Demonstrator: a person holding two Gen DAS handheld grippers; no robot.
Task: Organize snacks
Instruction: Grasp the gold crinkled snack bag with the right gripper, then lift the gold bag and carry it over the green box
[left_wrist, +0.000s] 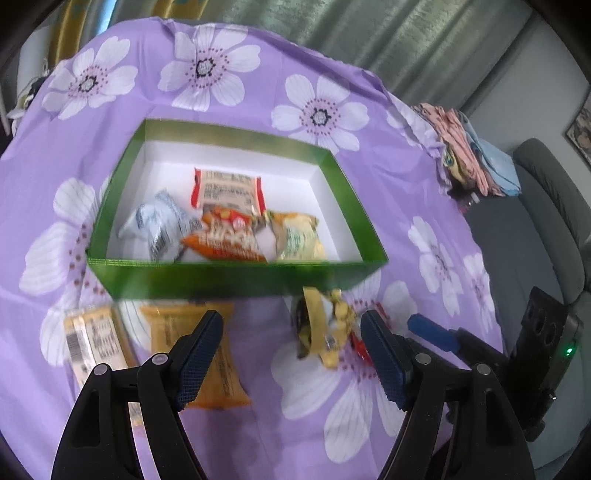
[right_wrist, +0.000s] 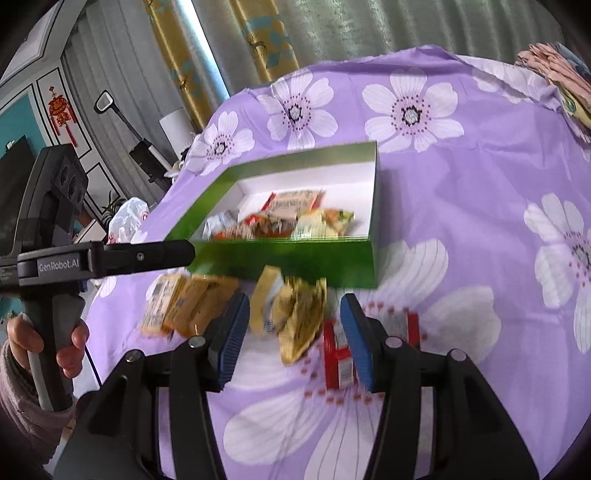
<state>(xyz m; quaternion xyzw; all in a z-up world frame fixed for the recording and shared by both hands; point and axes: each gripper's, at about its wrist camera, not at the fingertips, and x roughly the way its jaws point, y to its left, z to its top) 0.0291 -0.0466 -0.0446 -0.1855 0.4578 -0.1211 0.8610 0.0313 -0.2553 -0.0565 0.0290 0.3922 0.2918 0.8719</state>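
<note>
Four loose packets lie on the purple floral tablecloth (left_wrist: 424, 229) before the green-walled, white-lined cardboard box (left_wrist: 229, 280), which already holds several wrappers, so these look left to collect. Leftmost, a pale barcode-printed packet (left_wrist: 94, 339) lies outside the left gripper (left_wrist: 291, 354); an orange-yellow packet (left_wrist: 218, 373) sits under its left finger. Both jaws stand open, empty. A crumpled yellow-gold wrapper (right_wrist: 295, 317) lies between the fingers of the right gripper (right_wrist: 291, 339), untouched; a red packet (right_wrist: 336, 354) lies by its right finger. Only the right view shows the person's hand (right_wrist: 44, 347).
</note>
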